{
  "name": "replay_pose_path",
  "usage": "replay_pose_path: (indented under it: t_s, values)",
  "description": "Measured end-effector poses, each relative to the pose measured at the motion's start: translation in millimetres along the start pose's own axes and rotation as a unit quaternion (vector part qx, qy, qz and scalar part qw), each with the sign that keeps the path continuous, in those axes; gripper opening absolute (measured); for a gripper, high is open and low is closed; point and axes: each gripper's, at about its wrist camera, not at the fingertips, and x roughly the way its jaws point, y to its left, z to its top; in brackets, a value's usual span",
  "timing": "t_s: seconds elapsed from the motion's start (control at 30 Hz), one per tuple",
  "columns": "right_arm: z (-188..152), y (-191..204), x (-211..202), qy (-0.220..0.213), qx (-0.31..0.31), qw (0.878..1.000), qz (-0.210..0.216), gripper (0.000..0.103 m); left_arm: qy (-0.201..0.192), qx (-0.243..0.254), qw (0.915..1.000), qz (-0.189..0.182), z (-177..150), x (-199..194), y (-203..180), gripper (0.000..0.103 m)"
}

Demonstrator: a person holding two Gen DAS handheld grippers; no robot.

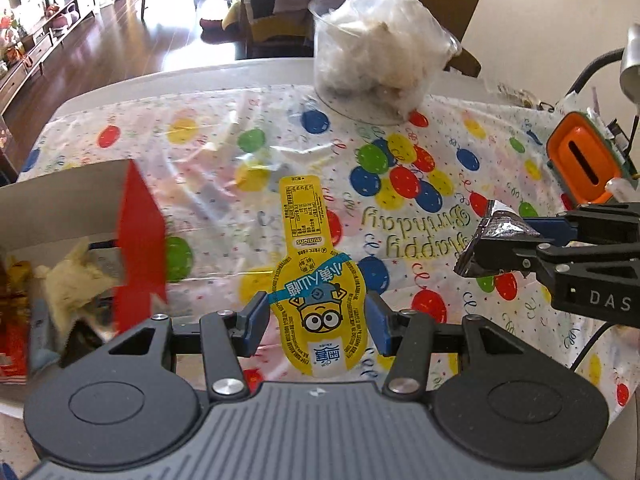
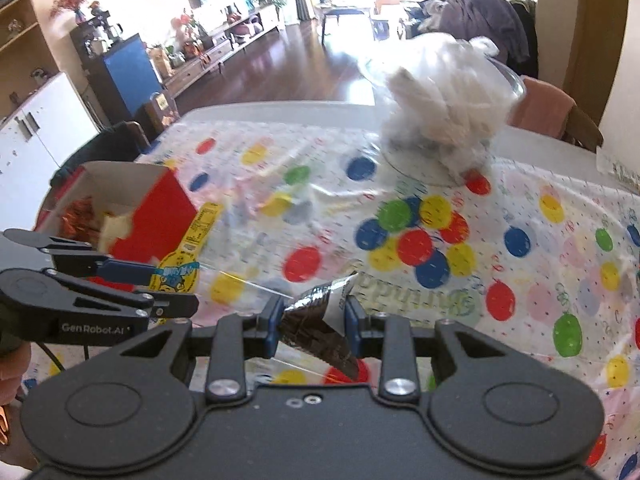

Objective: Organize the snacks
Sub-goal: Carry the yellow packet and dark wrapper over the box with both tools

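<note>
In the left wrist view my left gripper [image 1: 316, 310] is shut on a yellow Minions snack packet [image 1: 310, 248], its long neck pointing away over the table. To the right, my right gripper [image 1: 520, 240] pinches a silver and dark foil snack [image 1: 494, 230]. The right wrist view shows that right gripper [image 2: 312, 316] shut on the cone-shaped foil snack [image 2: 320, 320], lifted above the cloth. At its left the left gripper [image 2: 168, 286] carries the yellow packet [image 2: 200, 224] just beside a red cardboard box [image 2: 156, 216]. The open box [image 1: 138, 240] holds several wrapped snacks.
A balloon-print "Happy Birthday" tablecloth [image 1: 404, 184] covers the white table [image 1: 224, 76]. A clear plastic tub of white wrapped items [image 1: 376, 52] stands at the far side [image 2: 444, 104]. An orange device [image 1: 584, 160] and cables sit at the right edge.
</note>
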Motion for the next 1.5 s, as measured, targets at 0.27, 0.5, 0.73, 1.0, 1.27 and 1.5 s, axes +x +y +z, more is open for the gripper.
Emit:
replay_pose_path:
  t_s: [0.27, 0.5, 0.73, 1.0, 1.27, 1.5]
  values:
    - [14.2, 59.1, -7.5, -0.017, -0.02, 1.0, 0.017, 0.031, -0.01, -0.009, 0.9999, 0.011, -5.1, -35.2, 49.6, 0.051]
    - [25.8, 113.1, -0.2, -0.022, -0.042, 0.998, 0.033, 0.031, -0.023, -0.012, 0.9995, 0.021, -10.7, -60.7, 97.8, 0.051]
    - [38.9, 162.3, 20.8, -0.021, -0.059, 0.997, 0.047, 0.031, -0.026, -0.021, 0.9988, 0.037, -16.0, -75.1, 149.0, 0.051]
    - [52.8, 210.0, 51.9, -0.01, -0.079, 0.995, 0.06, 0.031, -0.018, -0.026, 0.9978, 0.059, -18.6, -72.3, 201.1, 0.051]
    - [58.7, 238.9, 95.9, 0.023, -0.098, 0.994, 0.051, 0.031, 0.005, -0.016, 0.9971, 0.073, -16.5, -50.7, 239.0, 0.051]
    - [49.9, 259.9, 130.9, 0.061, -0.117, 0.99, 0.047, 0.031, 0.028, 0.002, 0.997, 0.072, -14.5, -24.9, 253.2, 0.051]
